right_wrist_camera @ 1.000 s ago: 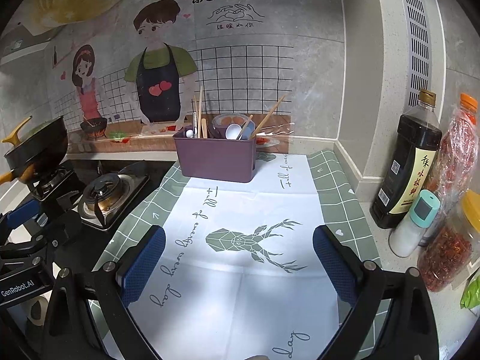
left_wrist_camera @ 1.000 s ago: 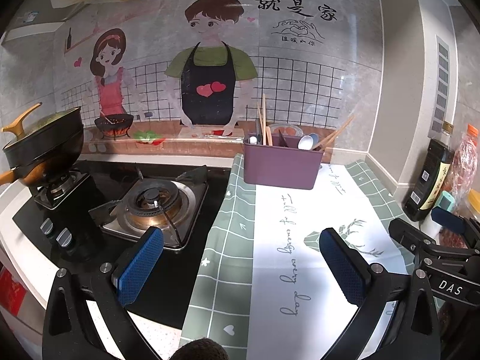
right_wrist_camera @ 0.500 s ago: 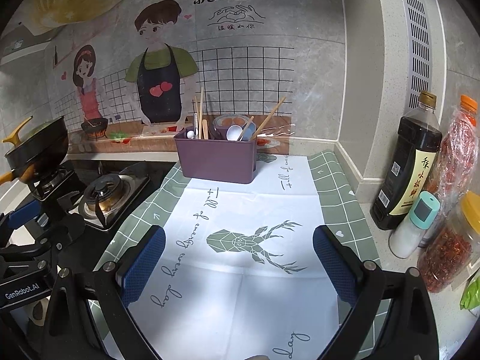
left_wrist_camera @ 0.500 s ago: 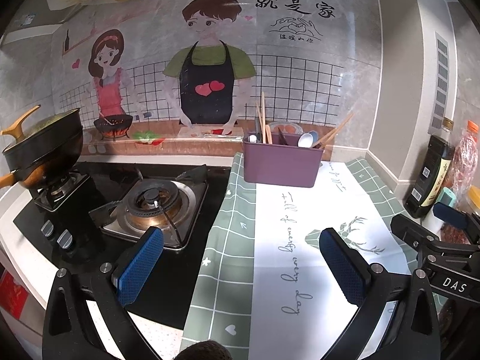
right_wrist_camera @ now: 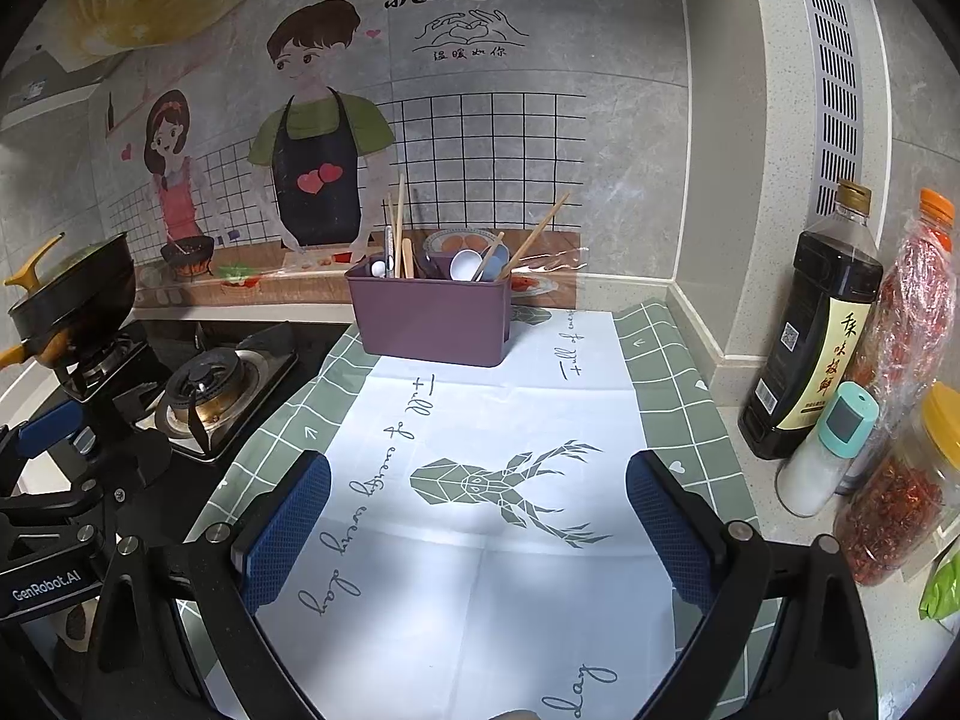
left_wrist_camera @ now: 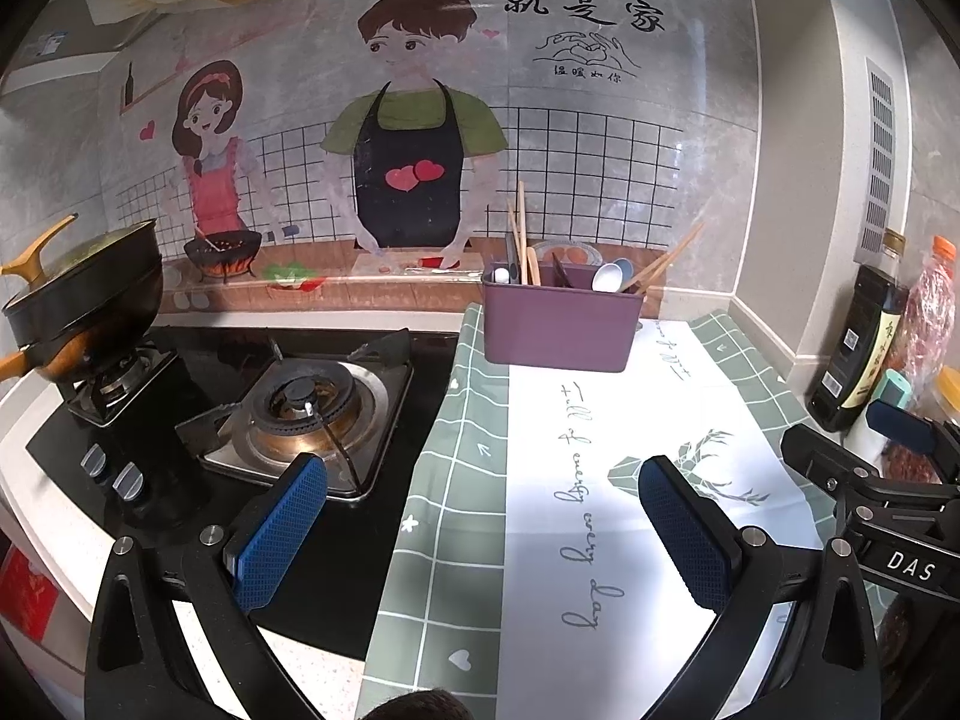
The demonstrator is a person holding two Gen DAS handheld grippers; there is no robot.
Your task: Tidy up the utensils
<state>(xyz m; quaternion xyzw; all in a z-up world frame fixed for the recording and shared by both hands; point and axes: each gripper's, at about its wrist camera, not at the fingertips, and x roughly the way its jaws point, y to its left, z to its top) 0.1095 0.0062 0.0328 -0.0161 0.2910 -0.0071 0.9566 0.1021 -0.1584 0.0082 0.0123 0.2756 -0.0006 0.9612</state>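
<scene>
A purple utensil caddy (left_wrist_camera: pixel 558 327) (right_wrist_camera: pixel 433 319) stands at the back of the mat against the wall. It holds wooden chopsticks (right_wrist_camera: pixel 397 228), more chopsticks (right_wrist_camera: pixel 531 238) leaning right, and white and blue spoons (right_wrist_camera: pixel 467 264). My left gripper (left_wrist_camera: pixel 480 531) is open and empty, low over the mat's left edge beside the stove. My right gripper (right_wrist_camera: pixel 477 534) is open and empty over the deer print on the mat. Both are well short of the caddy.
A green-and-white mat (right_wrist_camera: pixel 480 570) covers the counter. A gas stove (left_wrist_camera: pixel 306 405) with a black wok (left_wrist_camera: pixel 78 300) lies left. A soy sauce bottle (right_wrist_camera: pixel 810 330), a white shaker (right_wrist_camera: pixel 825 450) and chili containers (right_wrist_camera: pixel 900 408) stand right.
Both grippers have drifted slightly back from the caddy. Both stay open and empty.
</scene>
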